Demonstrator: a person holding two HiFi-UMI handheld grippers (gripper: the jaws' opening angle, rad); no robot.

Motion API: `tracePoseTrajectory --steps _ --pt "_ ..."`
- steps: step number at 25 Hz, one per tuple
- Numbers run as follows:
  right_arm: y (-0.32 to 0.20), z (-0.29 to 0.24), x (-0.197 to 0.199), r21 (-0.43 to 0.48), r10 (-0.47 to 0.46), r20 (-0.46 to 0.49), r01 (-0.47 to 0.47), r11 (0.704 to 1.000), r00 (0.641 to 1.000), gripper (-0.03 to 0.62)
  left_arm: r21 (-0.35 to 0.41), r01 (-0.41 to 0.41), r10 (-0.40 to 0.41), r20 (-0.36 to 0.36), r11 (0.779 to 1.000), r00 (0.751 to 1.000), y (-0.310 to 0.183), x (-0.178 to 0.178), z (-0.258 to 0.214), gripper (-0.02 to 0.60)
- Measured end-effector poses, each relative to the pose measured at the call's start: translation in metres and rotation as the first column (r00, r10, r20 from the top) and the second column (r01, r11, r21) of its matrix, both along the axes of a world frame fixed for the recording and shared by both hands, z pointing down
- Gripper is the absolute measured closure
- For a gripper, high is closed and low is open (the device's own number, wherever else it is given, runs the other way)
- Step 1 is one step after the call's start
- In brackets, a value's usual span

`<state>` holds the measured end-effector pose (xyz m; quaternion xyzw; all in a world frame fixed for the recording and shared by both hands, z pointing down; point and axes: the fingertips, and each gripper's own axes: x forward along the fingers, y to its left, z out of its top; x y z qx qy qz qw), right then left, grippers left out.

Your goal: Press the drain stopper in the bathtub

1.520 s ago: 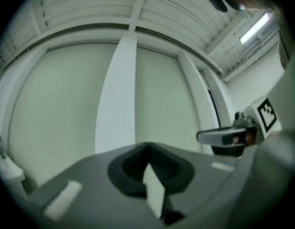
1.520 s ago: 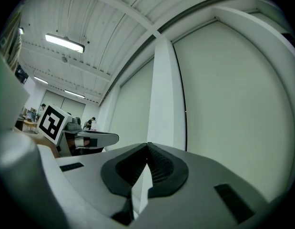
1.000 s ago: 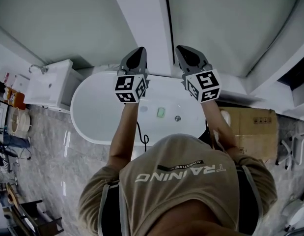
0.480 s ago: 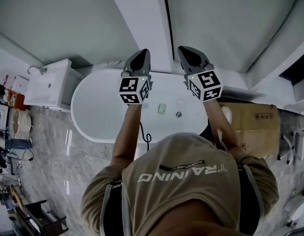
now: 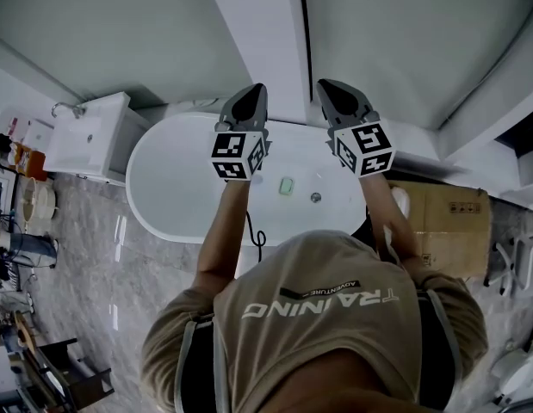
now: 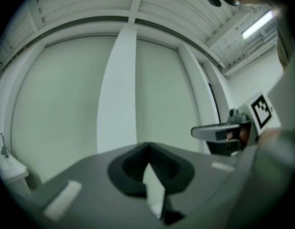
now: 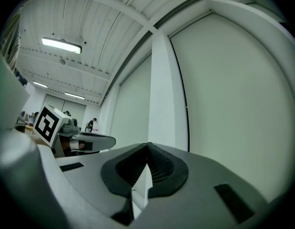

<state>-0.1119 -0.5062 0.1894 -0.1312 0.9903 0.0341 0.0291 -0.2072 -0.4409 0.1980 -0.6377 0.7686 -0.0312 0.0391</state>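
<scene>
In the head view the white oval bathtub lies on the floor below me. Its round metal drain stopper sits in the tub's bottom, right of a small green object. Both grippers are held high above the tub and point at the far wall. The left gripper is shut with nothing in it, its jaws meeting at the tip. The right gripper is likewise shut and empty. Neither is near the stopper. Each gripper view shows only wall and the other gripper.
A white basin cabinet with a tap stands at the tub's left end. A cardboard box lies at its right end. A black cable hangs over the tub's near rim. Clutter lines the far left floor. A white pillar runs up the wall.
Both grippers stay raised and shut. The left one has drifted slightly to the right, and the whole view has shifted a little.
</scene>
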Motion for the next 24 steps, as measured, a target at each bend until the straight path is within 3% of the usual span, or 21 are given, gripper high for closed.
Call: tracePoseTrajectory --steps 24 --pt "-0.0013 0.0057 -0.0069 0.005 -0.010 -0.010 0.010 1.000 1.000 0.585 0.004 -0.018 0.018 -0.020 1.000 1.000 -0.0043 -0.0019 0.0087 0.578"
